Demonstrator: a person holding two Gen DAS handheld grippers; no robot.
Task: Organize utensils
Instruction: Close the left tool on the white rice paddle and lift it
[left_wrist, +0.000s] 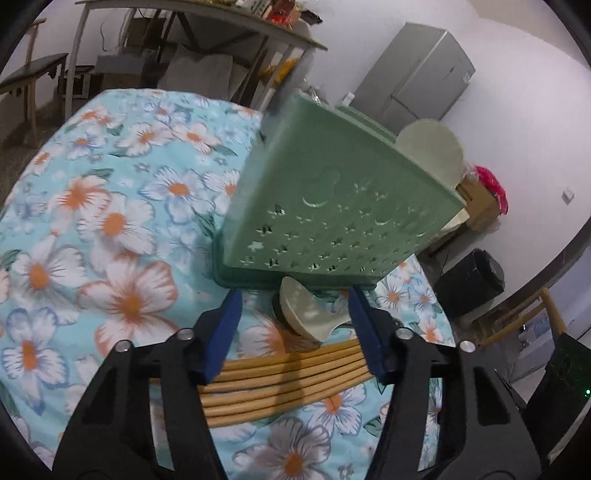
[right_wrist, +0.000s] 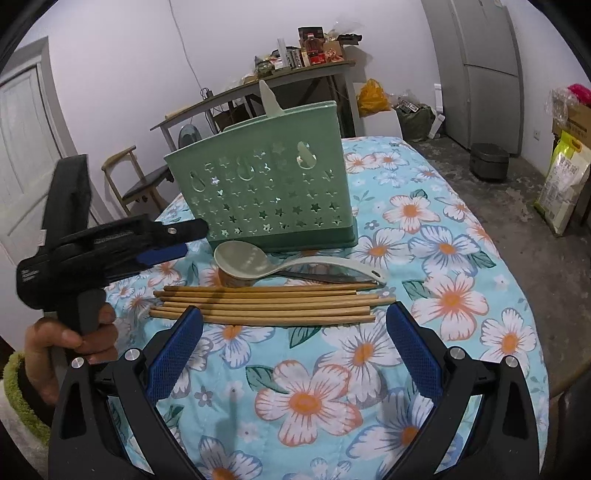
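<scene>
Right wrist view, left gripper (right_wrist: 184, 240): at the far left, held by a bare hand (right_wrist: 70, 332); its blue-padded jaws stand apart with nothing between them, tips near the holder's base.
Holder: pale green plastic utensil holder with star cut-outs (right_wrist: 266, 184), upright on the flowered blue tablecloth (right_wrist: 443, 229); a pale utensil handle (right_wrist: 267, 98) sticks out of its top.
Ladle: pale grey-green plastic ladle (right_wrist: 240, 260) lies just in front of the holder, its bowl apparently propped on something small.
Chopsticks: bundle of bamboo chopsticks (right_wrist: 266, 304) lies side by side, beside the ladle.
Right gripper (right_wrist: 291, 339): jaws wide apart, empty, just short of the chopsticks.
</scene>
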